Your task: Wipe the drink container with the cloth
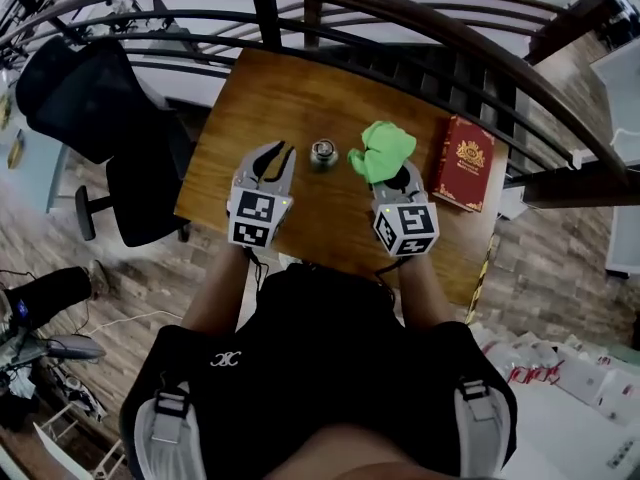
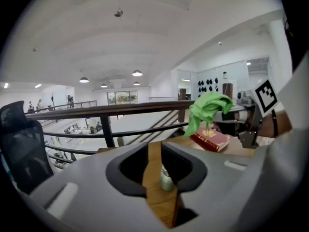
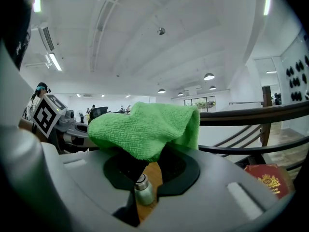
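A small metal drink container (image 1: pixel 323 154) stands upright near the middle of the wooden table (image 1: pixel 268 96). My left gripper (image 1: pixel 279 155) hovers just left of it, jaws all but together with nothing between them. Through the slit in the left gripper view (image 2: pixel 152 151) I see the container (image 2: pixel 167 178) on the table beyond. To the container's right, my right gripper (image 1: pixel 392 175) is shut on a bunched green cloth (image 1: pixel 381 150). The cloth (image 3: pixel 145 129) hangs over the right gripper's fingertips (image 3: pixel 147 161), above the container (image 3: pixel 143 190).
A red book (image 1: pixel 463 163) lies at the table's right end. A dark railing (image 1: pixel 400 58) runs close behind the table's far edge. A black office chair (image 1: pixel 90 108) stands off the table's left side. Boxes lie on the floor at lower right.
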Demonstrator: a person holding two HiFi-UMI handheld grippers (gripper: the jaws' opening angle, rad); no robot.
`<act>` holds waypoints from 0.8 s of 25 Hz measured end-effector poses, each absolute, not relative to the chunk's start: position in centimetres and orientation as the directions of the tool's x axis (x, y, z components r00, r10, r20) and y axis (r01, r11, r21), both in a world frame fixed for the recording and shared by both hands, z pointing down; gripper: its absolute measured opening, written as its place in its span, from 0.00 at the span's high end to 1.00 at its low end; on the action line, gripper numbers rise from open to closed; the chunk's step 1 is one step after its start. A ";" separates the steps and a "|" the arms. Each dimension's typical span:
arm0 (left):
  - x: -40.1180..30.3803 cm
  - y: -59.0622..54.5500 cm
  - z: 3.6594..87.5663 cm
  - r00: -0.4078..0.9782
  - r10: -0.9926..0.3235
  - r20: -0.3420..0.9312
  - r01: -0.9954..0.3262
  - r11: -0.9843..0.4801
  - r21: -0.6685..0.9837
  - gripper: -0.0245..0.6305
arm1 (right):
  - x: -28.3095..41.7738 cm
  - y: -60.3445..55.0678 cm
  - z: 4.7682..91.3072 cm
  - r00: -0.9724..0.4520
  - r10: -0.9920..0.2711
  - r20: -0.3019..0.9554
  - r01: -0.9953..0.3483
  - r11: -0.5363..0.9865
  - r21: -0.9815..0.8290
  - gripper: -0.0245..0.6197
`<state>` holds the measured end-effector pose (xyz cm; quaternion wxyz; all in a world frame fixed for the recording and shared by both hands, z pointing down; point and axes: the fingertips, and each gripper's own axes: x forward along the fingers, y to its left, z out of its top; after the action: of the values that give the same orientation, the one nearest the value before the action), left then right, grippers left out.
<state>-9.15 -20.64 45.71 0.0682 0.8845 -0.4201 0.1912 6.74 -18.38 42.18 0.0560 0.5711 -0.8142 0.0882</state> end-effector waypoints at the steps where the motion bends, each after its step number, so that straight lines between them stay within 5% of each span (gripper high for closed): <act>1: -8.6 -20.6 46.3 0.596 -0.688 0.415 -0.748 -0.663 -0.025 0.79 | 7.0 -18.5 42.4 -0.341 -0.919 0.197 -0.940 0.331 -0.079 0.88; 8: -5.9 -19.7 50.2 0.663 -0.508 0.550 -0.614 -0.789 0.011 0.39 | 7.9 -18.9 43.6 -0.352 -0.908 0.227 -0.936 0.342 -0.080 0.88; 20: -4.0 -21.0 56.3 0.609 -0.367 0.703 -0.568 -0.821 0.063 0.37 | 6.3 -18.2 47.0 -0.459 -0.831 0.315 -0.881 0.472 -0.040 0.88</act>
<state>-3.98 -21.03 56.35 0.1413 0.8858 -0.2639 0.3546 6.27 -18.18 47.05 0.1268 0.5043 -0.8484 0.0992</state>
